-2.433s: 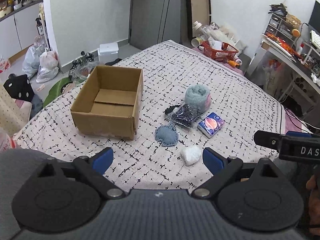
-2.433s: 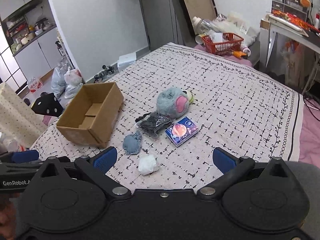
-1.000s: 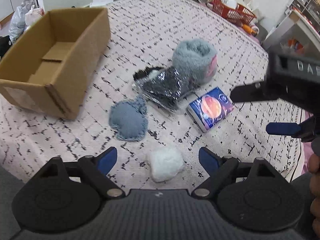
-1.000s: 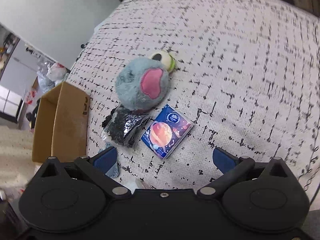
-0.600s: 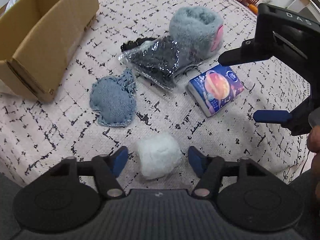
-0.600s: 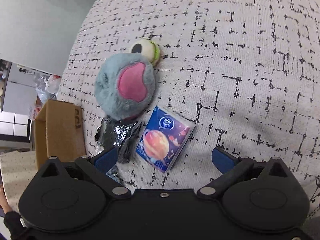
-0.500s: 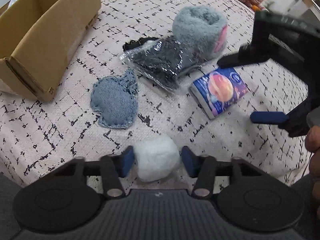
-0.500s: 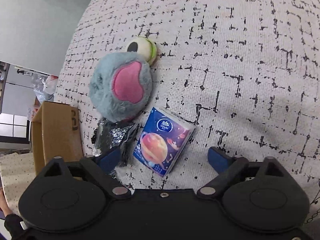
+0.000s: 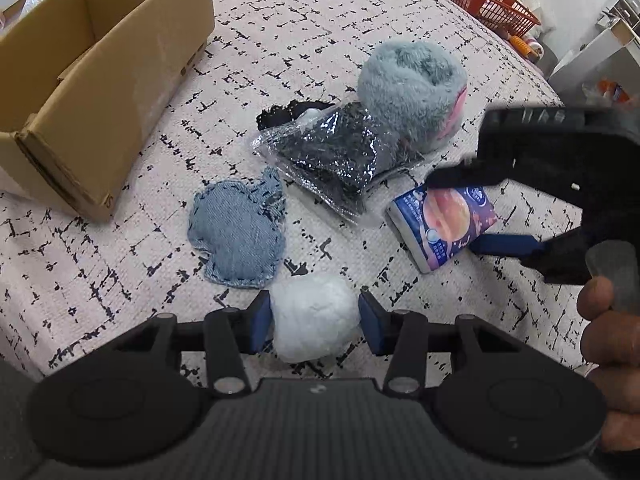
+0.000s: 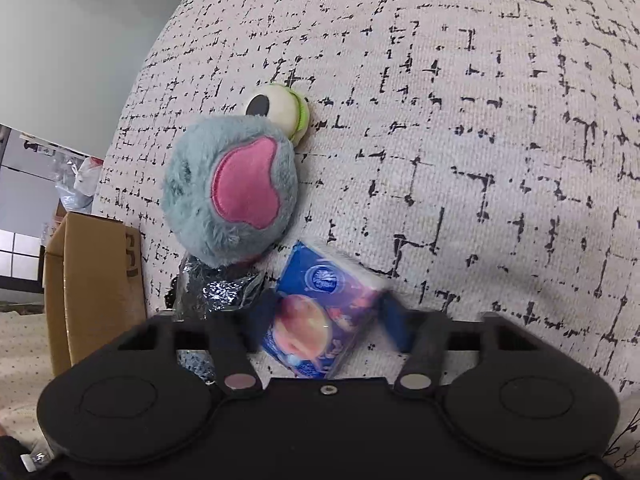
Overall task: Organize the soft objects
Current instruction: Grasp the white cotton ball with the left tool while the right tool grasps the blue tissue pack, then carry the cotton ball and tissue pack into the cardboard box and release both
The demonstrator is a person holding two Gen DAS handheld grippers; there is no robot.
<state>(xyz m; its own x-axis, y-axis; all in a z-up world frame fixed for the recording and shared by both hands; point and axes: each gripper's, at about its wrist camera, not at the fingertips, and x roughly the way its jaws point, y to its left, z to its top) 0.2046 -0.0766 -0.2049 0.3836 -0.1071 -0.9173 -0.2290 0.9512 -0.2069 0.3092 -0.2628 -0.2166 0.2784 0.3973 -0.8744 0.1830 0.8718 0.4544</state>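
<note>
Cotton ball (image 9: 314,316) pinched by left claw (image 9: 314,322); right claw (image 10: 326,322) grips tissue pack (image 10: 320,314).

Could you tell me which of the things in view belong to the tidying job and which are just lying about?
Job: white fluffy ball, tissue pack, denim pouch, grey plush toy, bagged black item, cardboard box.

Lying about: red basket, patterned bedspread.

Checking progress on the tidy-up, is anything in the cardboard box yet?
No, the box shows only bare cardboard inside, though the left wrist view cuts off its far end.
</note>
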